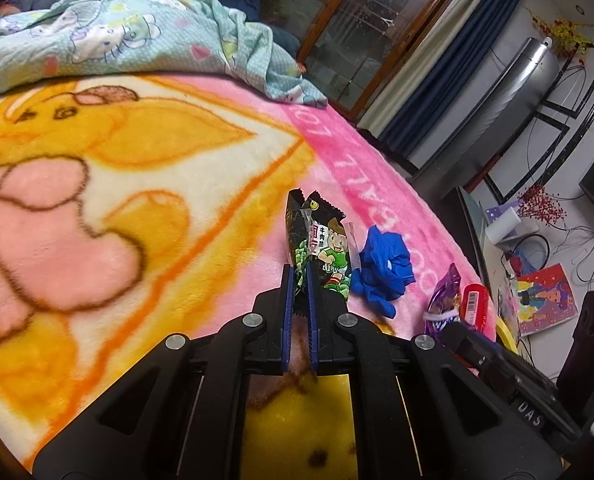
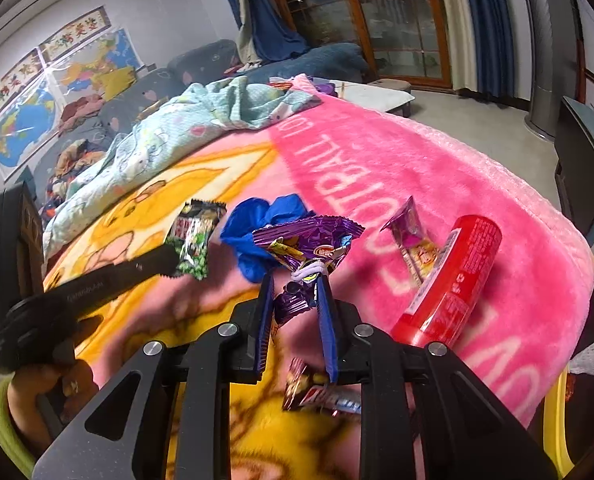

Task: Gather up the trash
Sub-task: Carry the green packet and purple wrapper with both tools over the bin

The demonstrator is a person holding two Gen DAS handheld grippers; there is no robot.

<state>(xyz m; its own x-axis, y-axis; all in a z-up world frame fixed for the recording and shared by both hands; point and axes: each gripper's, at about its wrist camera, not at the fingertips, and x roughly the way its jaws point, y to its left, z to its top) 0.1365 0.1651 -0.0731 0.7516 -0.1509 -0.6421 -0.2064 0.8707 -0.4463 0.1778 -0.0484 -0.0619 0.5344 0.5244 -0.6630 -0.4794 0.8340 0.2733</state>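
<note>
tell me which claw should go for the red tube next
Probably right: the red tube lies just beside the right claw, though it already grips a purple wrapper. The left claw holds a green wrapper, farther off.

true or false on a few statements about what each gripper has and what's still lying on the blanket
1. The left gripper is shut on the green snack wrapper. True.
2. The right gripper holds the red tube. False: it grips the purple wrapper; the tube lies on the pink blanket.
3. The blue crumpled glove lies on the blanket. True.
4. The blanket is plain grey. False: pink with a yellow cartoon print.
</note>
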